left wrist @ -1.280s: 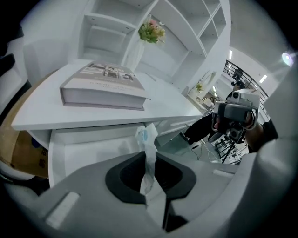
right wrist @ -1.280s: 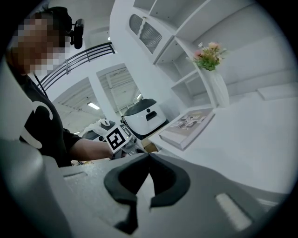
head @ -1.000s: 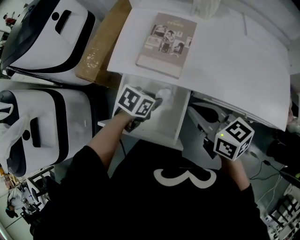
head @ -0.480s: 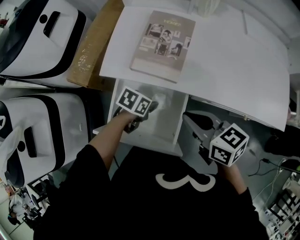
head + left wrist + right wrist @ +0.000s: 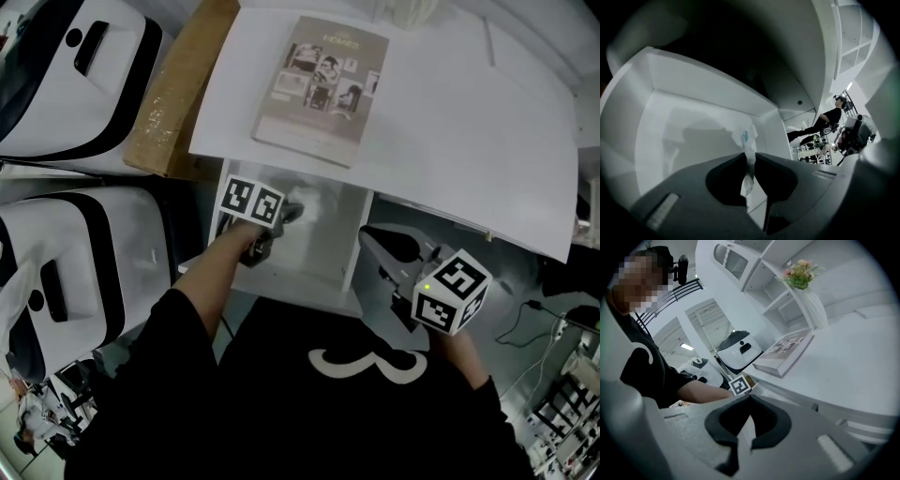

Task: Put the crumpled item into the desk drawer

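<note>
The white desk drawer (image 5: 323, 246) stands pulled out under the desk top (image 5: 441, 122). My left gripper (image 5: 289, 212) reaches down into it, with its marker cube over the drawer's left side. In the left gripper view the jaws (image 5: 751, 155) are shut on the crumpled item (image 5: 748, 140), a white wad of paper with a small blue mark. The wad hangs just above the drawer floor (image 5: 684, 136). My right gripper (image 5: 377, 242) hovers to the right of the drawer, outside it. Its jaws (image 5: 749, 398) are shut with nothing between them.
A book (image 5: 311, 89) lies on the desk top above the drawer. The base of a vase (image 5: 409, 11) stands at the desk's far edge. A brown cardboard box (image 5: 173, 94) and two white-and-black cases (image 5: 66, 262) stand left of the desk. Cables (image 5: 539, 323) lie at the right.
My left gripper has shifted a little to the left inside the drawer, still holding the wad. The right gripper has drifted slightly left and stays shut.
</note>
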Demonstrator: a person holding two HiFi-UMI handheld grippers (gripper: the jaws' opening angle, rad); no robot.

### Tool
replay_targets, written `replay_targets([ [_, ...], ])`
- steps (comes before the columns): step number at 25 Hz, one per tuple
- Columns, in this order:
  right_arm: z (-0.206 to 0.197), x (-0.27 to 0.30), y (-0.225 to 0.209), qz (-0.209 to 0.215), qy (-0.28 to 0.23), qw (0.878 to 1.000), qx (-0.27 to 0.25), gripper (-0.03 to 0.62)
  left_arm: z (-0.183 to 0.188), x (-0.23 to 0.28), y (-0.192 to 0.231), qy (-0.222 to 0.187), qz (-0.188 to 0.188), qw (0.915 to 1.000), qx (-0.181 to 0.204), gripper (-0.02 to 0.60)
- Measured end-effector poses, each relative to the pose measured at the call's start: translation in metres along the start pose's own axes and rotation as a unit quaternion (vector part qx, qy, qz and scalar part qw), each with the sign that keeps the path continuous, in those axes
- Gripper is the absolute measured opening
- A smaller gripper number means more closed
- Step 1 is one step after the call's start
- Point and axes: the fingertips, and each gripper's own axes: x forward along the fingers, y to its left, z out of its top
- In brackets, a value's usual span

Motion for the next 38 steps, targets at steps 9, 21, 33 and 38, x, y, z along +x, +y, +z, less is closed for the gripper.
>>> replay_targets([
  [9,-0.003,0.009,-0.002,0.003,0.012,1.000,-0.002,0.000,-0.006,0.002,0.023,-0.006,0.008,0.9988,-0.048,0.072],
  [21,-0.002,0.011,0.004,0.008,0.019,1.000,-0.008,0.000,-0.006,-0.005,0.044,-0.019,0.059,0.9969,-0.048,0.251],
  [33,0.003,-0.019,0.033,0.008,0.007,0.998,-0.061,0.000,0.030,-0.074,-0.011,-0.137,0.118,0.9822,0.049,0.295],
  [38,0.007,-0.037,0.050,0.008,-0.003,0.997,-0.082,0.000,0.030,-0.111,-0.061,-0.179,0.121,0.9700,0.112,0.293],
])
